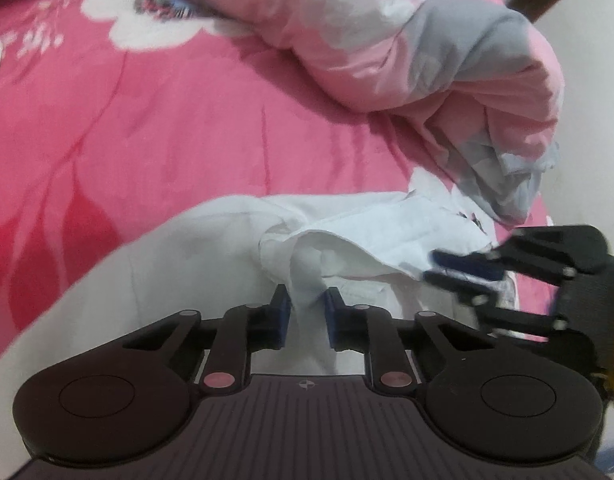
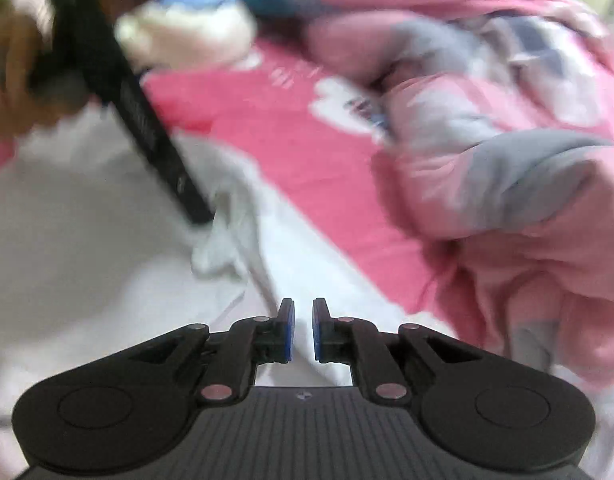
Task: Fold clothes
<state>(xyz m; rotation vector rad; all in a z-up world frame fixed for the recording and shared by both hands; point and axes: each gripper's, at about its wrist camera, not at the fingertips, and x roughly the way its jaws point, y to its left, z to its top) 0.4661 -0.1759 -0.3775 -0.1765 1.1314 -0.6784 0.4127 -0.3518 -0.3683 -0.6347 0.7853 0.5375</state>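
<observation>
A white garment (image 1: 187,248) lies spread on a pink flowered bedsheet (image 1: 147,120). My left gripper (image 1: 307,316) is shut on a raised fold of this garment, with the cloth pinched between its blue pads. My right gripper (image 1: 431,268) comes in from the right, blurred, its tips at the garment's rumpled edge. In the right wrist view the right gripper (image 2: 303,328) hovers over the white garment (image 2: 87,260) with a narrow gap and nothing between its pads. The left gripper's black body (image 2: 147,132), held by a hand (image 2: 11,60), slants down to bunched white cloth.
A bunched pink and grey quilt (image 1: 387,48) lies along the far and right side of the bed, close to the garment's right end; it also fills the right of the right wrist view (image 2: 507,180). Blurred white and blue items (image 2: 195,28) sit at the back.
</observation>
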